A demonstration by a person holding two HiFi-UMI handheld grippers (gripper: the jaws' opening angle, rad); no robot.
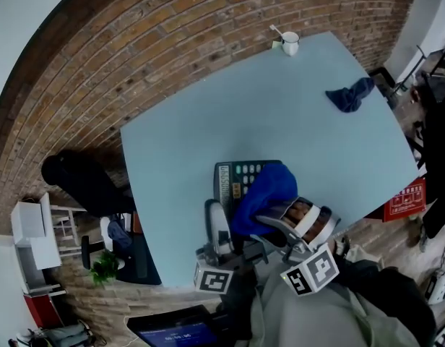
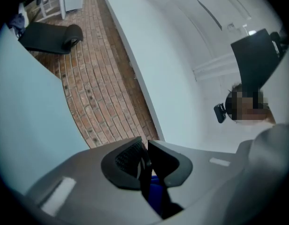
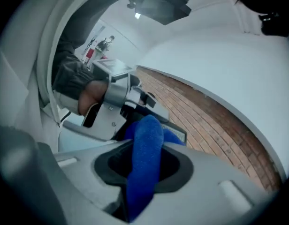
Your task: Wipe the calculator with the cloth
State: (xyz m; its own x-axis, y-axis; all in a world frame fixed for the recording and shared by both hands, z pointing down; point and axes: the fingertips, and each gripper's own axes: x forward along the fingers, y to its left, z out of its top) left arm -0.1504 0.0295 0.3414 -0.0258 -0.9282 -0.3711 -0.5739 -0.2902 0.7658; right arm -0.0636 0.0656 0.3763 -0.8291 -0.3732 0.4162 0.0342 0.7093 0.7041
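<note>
The dark calculator [image 1: 237, 179] lies near the front edge of the pale blue table [image 1: 208, 121]. A bright blue cloth [image 1: 267, 192] covers its right half, and my right gripper [image 1: 268, 219] is shut on this cloth. In the right gripper view the cloth [image 3: 147, 144] bulges up between the jaws of that gripper [image 3: 144, 165], with the calculator [image 3: 178, 133] just behind it. My left gripper [image 1: 215, 210] is shut on the calculator's left edge. The left gripper view shows that gripper [image 2: 147, 156] pinching a thin dark edge [image 2: 145, 184], with blue cloth [image 2: 156, 191] behind.
A second, darker blue cloth [image 1: 350, 95] lies crumpled at the table's far right. A white cup [image 1: 290, 43] with a spoon stands at the far edge. A brick floor surrounds the table. A laptop [image 1: 172, 331] is below the front edge.
</note>
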